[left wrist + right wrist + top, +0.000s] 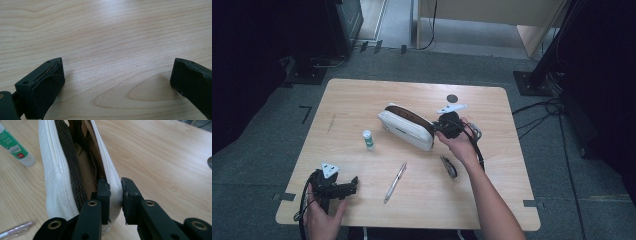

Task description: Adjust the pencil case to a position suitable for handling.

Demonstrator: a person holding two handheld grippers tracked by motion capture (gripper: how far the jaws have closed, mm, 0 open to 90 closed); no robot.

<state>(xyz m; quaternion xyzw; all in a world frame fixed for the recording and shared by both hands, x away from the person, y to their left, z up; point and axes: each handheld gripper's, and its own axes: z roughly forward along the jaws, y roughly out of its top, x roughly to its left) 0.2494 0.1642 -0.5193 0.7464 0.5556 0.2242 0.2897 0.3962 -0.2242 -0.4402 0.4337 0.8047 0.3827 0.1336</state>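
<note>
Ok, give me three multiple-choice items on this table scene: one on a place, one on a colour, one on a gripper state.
1. Where does the glue stick lie?
A. left of the white pencil case
B. inside the case
C. under the pen

2. What colour is the case's outer fabric?
A. red
B. white
C. blue

3. What is the right gripper doing?
A. hanging open above the table
B. clamping the pen
C. pinching one side wall of the open case

Answers:
1 A, the high view shows the stick on bare wood to the case's left.
2 B, both the high view and the right gripper view show white fabric.
3 C, the right gripper view shows its fingers pressed on either face of the white wall.
</note>
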